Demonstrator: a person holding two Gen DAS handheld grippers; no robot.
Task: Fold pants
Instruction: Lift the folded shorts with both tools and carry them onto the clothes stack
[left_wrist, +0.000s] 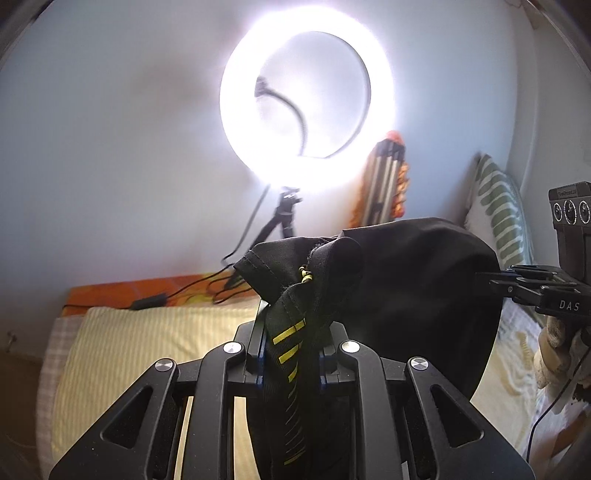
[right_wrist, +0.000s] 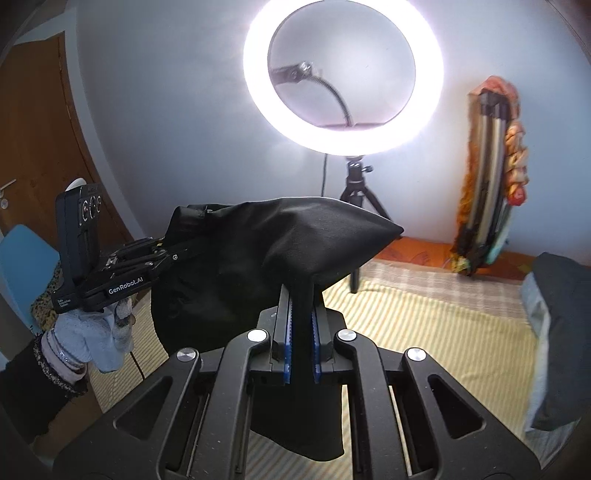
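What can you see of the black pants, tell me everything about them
The black pants look like thin, soft fabric, with yellow dashed stripes and a stitched hem. They are held up off the striped bedding, bunched and sagging. The left gripper has its jaws shut on the striped part; the right gripper has its jaws shut on a plain black fold, from which the cloth drapes over and down. Nothing else visibly touches them.

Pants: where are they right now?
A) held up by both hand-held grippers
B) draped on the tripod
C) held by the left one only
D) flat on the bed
A: the black pants hang above the bed, clamped in the left hand-held gripper at the yellow-striped edge and in the right hand-held gripper at another part.
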